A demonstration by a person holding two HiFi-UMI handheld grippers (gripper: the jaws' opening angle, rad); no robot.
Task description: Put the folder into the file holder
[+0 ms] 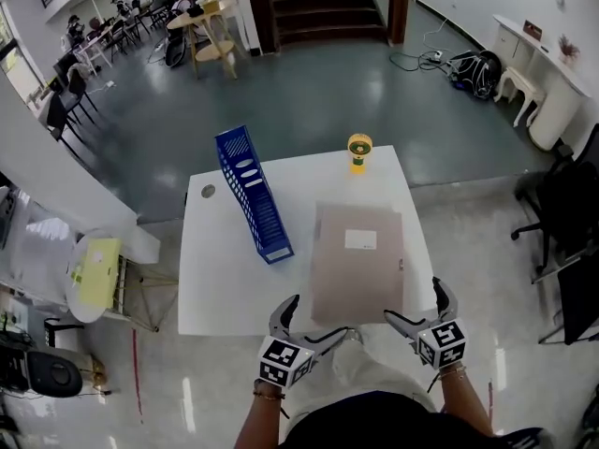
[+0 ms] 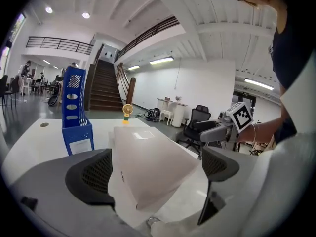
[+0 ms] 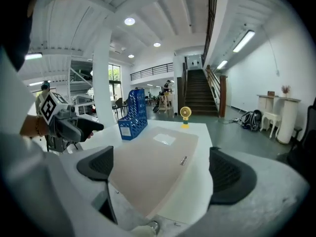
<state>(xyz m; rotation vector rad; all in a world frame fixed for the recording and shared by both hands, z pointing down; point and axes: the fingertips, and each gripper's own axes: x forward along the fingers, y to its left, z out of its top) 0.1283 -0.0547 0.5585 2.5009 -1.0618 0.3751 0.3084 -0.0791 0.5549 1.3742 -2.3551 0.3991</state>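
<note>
Here we are at the white table (image 1: pixel 225 279), and there is not much on it: straight ahead of both tongs lies the beige folder (image 1: pixel 356 260), flat on the top, a white label on its cover. Ahead and to the left of the left tongs (image 1: pixel 318 318) stands the blue file holder (image 1: pixel 253 195), upright, its low front end towards the person and clear of the folder. Far ahead, past the folder's far edge, sits a little yellow fan (image 1: pixel 359 151). Nothing lies between folder and holder. Off the table, a black office chair (image 1: pixel 562 223) stands to the right of the right tongs (image 1: pixel 415 302), and a staircase (image 1: pixel 323 7) rises at the far end of the hall. Both forearms come in from below, and the two tongs angle in towards each other at the table's near edge. The left tongs gape wide, the folder's near left corner between the jaws, nothing gripped. The right tongs stand wide apart too, the folder's near right corner between them, untouched. Count: one folder, one file holder, one fan, two tongs.
</note>
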